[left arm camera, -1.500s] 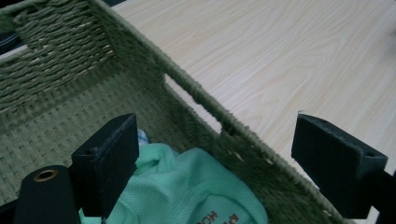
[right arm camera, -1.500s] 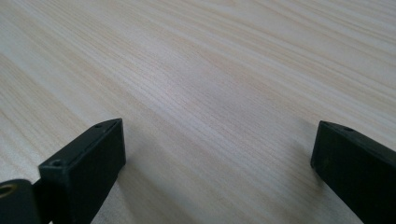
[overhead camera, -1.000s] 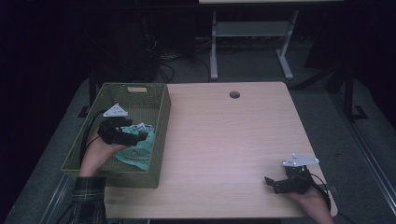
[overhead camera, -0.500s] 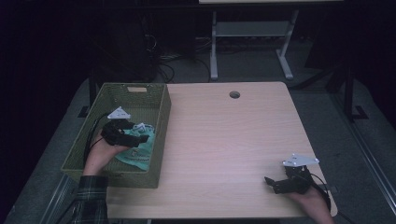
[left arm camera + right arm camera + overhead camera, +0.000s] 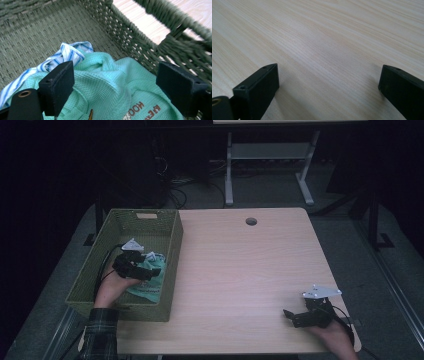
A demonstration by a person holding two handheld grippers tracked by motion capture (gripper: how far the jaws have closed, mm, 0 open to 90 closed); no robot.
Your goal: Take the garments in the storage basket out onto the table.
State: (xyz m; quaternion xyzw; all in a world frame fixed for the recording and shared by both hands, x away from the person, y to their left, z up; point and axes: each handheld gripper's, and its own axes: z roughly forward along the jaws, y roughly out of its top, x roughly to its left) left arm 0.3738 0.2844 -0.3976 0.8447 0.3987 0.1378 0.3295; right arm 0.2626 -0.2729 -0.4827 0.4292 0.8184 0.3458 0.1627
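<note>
Left claw [image 5: 142, 271] is down inside the woven olive-green basket [image 5: 112, 232] at the counter's left edge, jaws spread wide and released just above the mint-green knit cloth with printed lettering [image 5: 107, 87], a blue-and-white striped cloth [image 5: 62, 56] bunched beside it on the basket floor. Right claw [image 5: 295, 316] sits low over the bare pale wood-grain counter [image 5: 240, 270] near its front right corner, jaws apart, gripping nothing. Beyond the counter the room is dark: grey floor, a white metal frame [image 5: 265, 165], tangled cables [image 5: 180, 185].
</note>
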